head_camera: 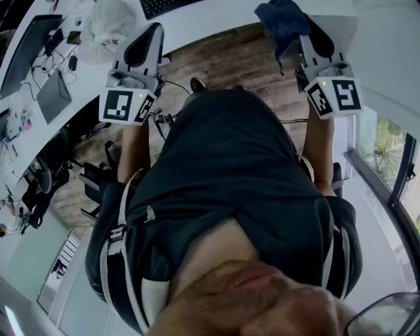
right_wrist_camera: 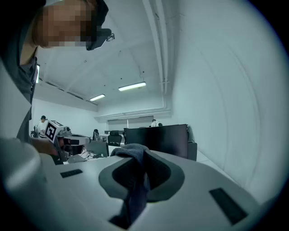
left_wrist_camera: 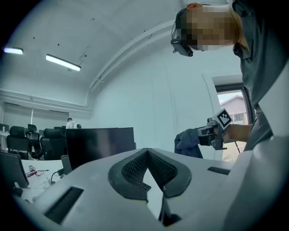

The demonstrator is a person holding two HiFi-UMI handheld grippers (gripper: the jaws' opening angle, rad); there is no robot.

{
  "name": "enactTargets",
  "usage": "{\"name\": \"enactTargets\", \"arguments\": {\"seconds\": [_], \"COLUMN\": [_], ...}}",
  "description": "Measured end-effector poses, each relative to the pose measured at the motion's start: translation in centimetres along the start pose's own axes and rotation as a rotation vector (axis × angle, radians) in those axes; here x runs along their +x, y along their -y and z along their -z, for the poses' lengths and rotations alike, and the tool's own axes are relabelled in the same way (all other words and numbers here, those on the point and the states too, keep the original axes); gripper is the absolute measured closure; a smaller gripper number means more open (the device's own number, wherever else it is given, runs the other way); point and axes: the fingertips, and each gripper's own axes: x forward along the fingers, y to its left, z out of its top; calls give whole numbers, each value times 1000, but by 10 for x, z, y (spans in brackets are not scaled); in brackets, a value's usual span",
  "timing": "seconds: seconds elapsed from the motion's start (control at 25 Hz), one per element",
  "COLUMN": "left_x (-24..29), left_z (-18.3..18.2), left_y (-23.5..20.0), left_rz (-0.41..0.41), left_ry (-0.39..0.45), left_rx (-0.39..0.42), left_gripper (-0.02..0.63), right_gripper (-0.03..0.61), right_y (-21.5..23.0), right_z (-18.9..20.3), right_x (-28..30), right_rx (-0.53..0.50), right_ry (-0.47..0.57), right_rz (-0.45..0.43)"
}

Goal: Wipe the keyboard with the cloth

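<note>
The black keyboard lies on the white desk at the top edge of the head view, only partly in frame. My right gripper is held level at the upper right, shut on a dark blue cloth that bunches over its tips. In the right gripper view the cloth hangs down between the closed jaws of my right gripper. My left gripper is at the upper left, level, away from the keyboard. Its jaws in the left gripper view meet at the tips with nothing between them.
A white plastic bag sits on the desk left of the keyboard. A black monitor stands ahead. Another monitor, cables and a tablet are on the left desk. Wooden floor and the person's body fill the middle.
</note>
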Motion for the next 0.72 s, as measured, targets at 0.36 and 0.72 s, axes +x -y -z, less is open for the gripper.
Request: {"name": "enactTargets", "arguments": {"seconds": [0.36, 0.72], "left_x": [-6, -12], "left_z": [13, 16], "left_y": [43, 71], "left_rz": [8, -16], "left_ry": [-13, -14], "left_rx": [-29, -17], "left_gripper": [610, 610], "right_gripper": [554, 554], "right_y": [7, 9], "right_z": [18, 40], "right_x": [-51, -83], "right_rx": [9, 52], "right_ry": [-25, -43], "right_rz": [16, -21]}}
